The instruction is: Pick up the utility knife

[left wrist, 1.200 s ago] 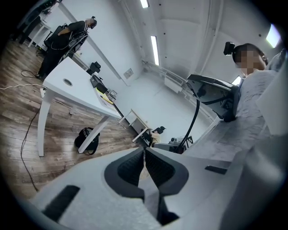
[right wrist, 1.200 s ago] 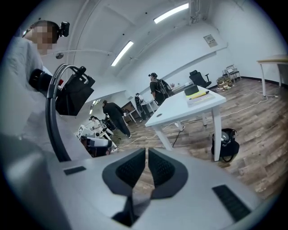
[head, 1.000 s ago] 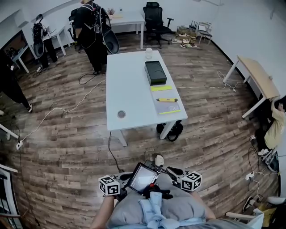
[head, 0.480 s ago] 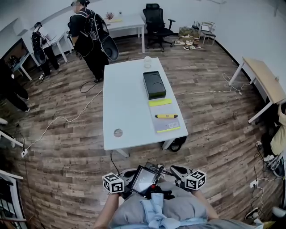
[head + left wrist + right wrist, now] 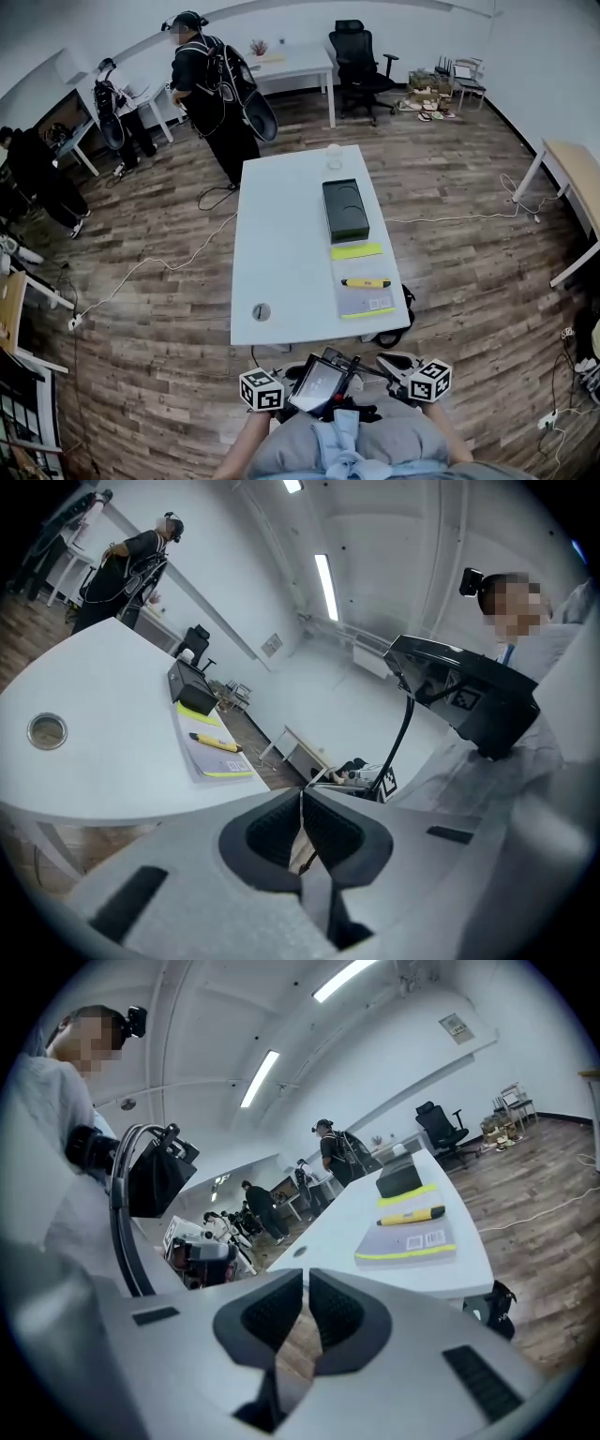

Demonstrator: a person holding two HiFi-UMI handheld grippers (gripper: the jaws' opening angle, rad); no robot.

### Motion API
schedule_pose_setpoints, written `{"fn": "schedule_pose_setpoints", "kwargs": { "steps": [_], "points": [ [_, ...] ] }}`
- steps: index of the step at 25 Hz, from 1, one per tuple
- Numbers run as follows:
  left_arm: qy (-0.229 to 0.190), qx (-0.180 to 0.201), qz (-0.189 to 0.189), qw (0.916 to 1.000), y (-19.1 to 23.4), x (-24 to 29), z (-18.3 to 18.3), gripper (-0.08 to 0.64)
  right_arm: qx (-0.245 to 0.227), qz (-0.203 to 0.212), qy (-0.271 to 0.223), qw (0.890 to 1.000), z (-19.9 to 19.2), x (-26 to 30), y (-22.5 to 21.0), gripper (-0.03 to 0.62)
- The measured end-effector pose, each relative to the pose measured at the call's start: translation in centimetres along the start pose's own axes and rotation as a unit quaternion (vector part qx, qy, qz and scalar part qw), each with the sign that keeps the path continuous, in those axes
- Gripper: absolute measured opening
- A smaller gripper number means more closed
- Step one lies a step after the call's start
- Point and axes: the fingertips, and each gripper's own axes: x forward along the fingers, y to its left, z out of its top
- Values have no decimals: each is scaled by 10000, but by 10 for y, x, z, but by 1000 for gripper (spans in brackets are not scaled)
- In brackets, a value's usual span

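Table: white rectangular table [image 5: 281, 244] is standing on a wood-plank floor [image 5: 141, 356], ahead of both grippers and well apart from them.
Left gripper: left gripper [image 5: 301, 794] is keeping its jaws pressed together at the tips, gripping nothing.
Right gripper: right gripper [image 5: 306, 1279] is holding its jaws all but closed, with nothing between the ribbed dark pads [image 5: 272, 1314].
Black box: flat black box [image 5: 345, 210] is lying on the table's right half.
Mat: grey mat [image 5: 366, 302] with yellow-green edges is resting near the table's near right corner.
Utility knife: slim yellow utility knife [image 5: 367, 282] is lying across the mat, touching neither gripper.
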Motion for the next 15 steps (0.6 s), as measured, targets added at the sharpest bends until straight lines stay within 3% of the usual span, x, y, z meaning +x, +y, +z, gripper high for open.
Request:
{"fn": "schedule_pose_setpoints", "kwargs": {
  "steps": [6, 15],
  "points": [
    [-22, 90, 7, 10000, 4, 32, 18, 17, -176, 339, 31, 9993, 31, 10, -24, 34],
    [-259, 187, 121, 9994, 11, 37, 29, 17, -486, 699, 203, 9962, 45, 32, -26, 34]
  ]
}}
